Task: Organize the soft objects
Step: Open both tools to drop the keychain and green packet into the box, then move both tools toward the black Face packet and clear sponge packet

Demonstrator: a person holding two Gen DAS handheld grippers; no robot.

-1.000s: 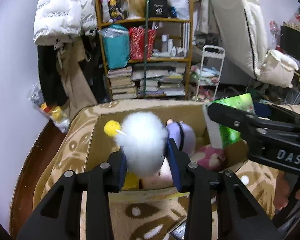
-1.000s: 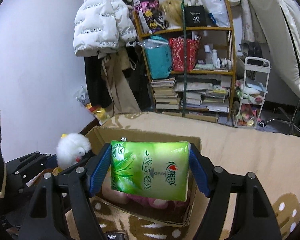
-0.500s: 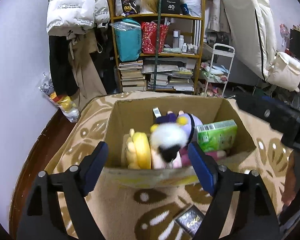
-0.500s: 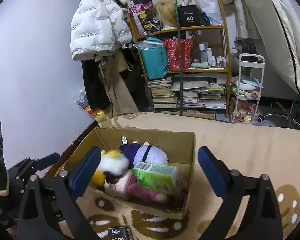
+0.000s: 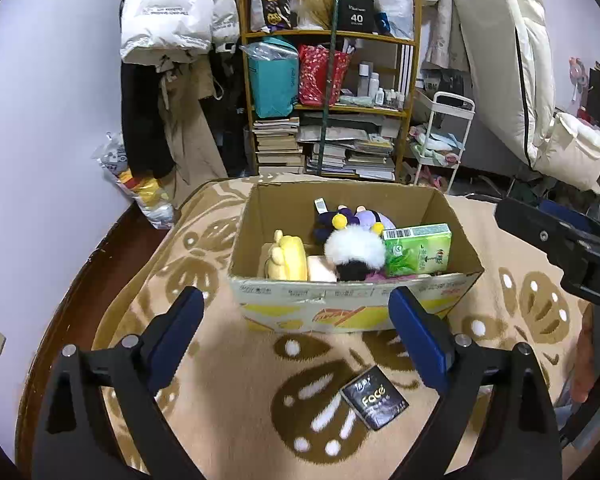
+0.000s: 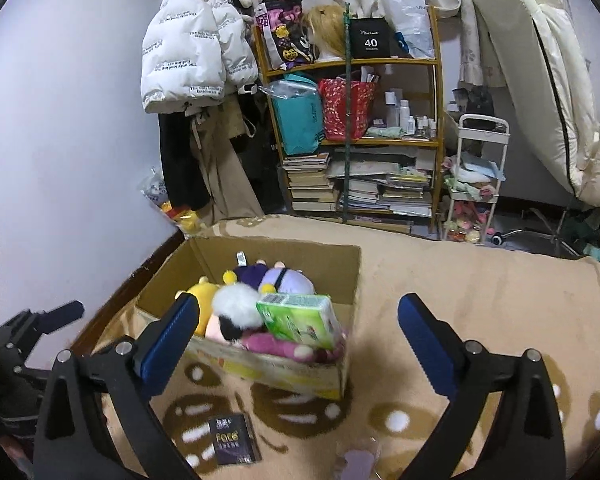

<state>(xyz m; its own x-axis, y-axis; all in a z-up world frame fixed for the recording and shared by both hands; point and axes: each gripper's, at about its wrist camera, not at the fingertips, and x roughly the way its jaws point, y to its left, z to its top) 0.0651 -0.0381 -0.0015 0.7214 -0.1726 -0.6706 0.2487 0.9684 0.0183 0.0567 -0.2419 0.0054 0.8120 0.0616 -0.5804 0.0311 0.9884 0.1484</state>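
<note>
With the white fluffy toy and green tissue pack lying in the cardboard box, the left gripper is opening wider, the right gripper is gaping empty, and only a dark packet is waiting on the blanket.

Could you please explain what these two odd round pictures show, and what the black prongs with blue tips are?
Each picture comes from a fisheye camera on a handheld two-finger gripper; a person carries one in each hand. The prongs are its fingers. The left gripper has jaws opening with nothing between them; the right gripper is open and empty. Both look at a brown cardboard box on a beige patterned blanket. Inside lie a white fluffy plush toy, a yellow plush toy and a green tissue pack. A small black packet lies on the blanket.
</note>
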